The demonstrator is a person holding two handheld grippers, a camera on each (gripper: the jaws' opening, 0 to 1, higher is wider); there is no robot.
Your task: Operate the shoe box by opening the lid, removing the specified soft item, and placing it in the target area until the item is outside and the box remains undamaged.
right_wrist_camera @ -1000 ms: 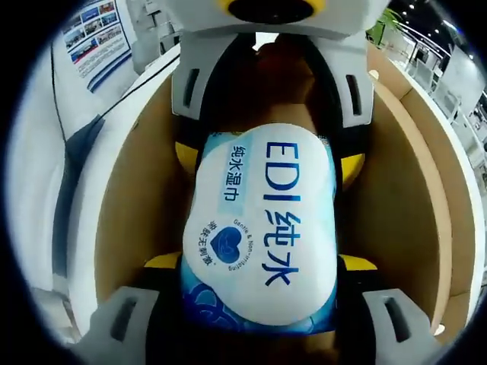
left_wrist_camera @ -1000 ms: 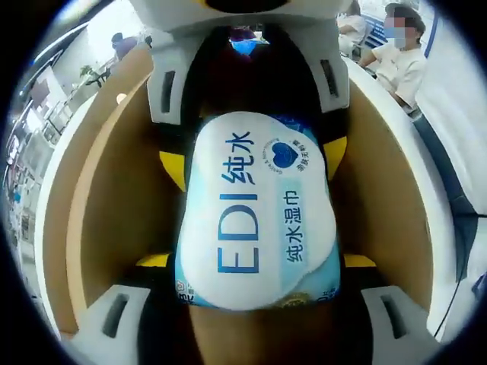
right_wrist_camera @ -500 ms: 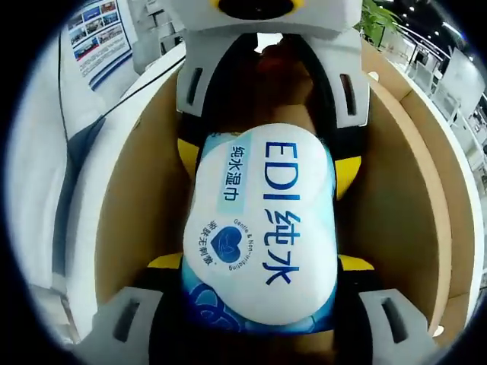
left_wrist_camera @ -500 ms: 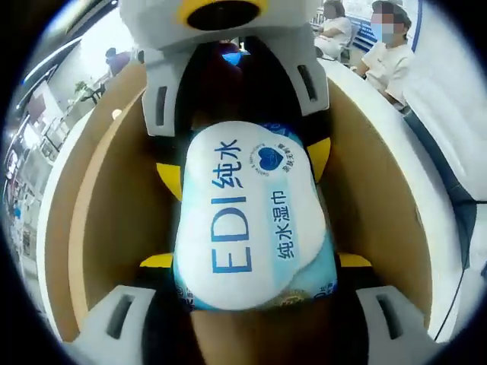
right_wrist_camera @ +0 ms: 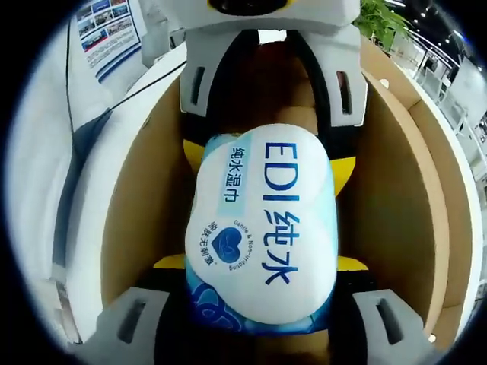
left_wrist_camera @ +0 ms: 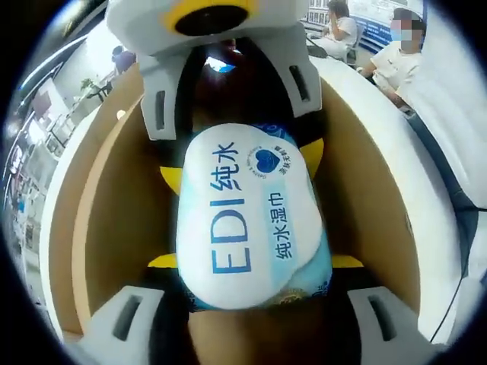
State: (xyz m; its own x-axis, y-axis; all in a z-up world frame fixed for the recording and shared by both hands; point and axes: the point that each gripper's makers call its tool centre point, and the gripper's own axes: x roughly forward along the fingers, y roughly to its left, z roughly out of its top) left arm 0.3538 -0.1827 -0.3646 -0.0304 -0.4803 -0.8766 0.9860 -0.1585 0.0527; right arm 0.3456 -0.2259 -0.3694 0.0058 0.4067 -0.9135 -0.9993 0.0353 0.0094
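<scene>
Both grippers grip one soft item from opposite ends: a white and pale-blue plastic pack of wet wipes printed "EDI" in blue. It sits in the centre of each frame, inside the open cardboard shoe box, white outside, brown inside.

Left gripper view: the left gripper rises from the bottom edge, its white fingers either side of the pack's near end, yellow pads pressed against its sides. The fingers are partly closed, only as wide as the pack, and have hold of it. At the top of the frame the right gripper comes in from the far side, straddling the other end.

Right gripper view: mirror arrangement. The right gripper grips the near end of the pack; the left gripper is at the top. Box walls curve up on both sides.

Judgement: a two-ended hold suits a limp pack; it stays level and keeps the fingers off the cardboard walls. The pack looks clear of the floor, but not yet above the rim.

Hidden or unclear: the box floor under the pack, the lid, and any target area. Pad contact on the far ends is mostly covered by the pack's bulge. A seated person appears at upper right in the left gripper view; a wall poster at upper left in the right gripper view.
</scene>
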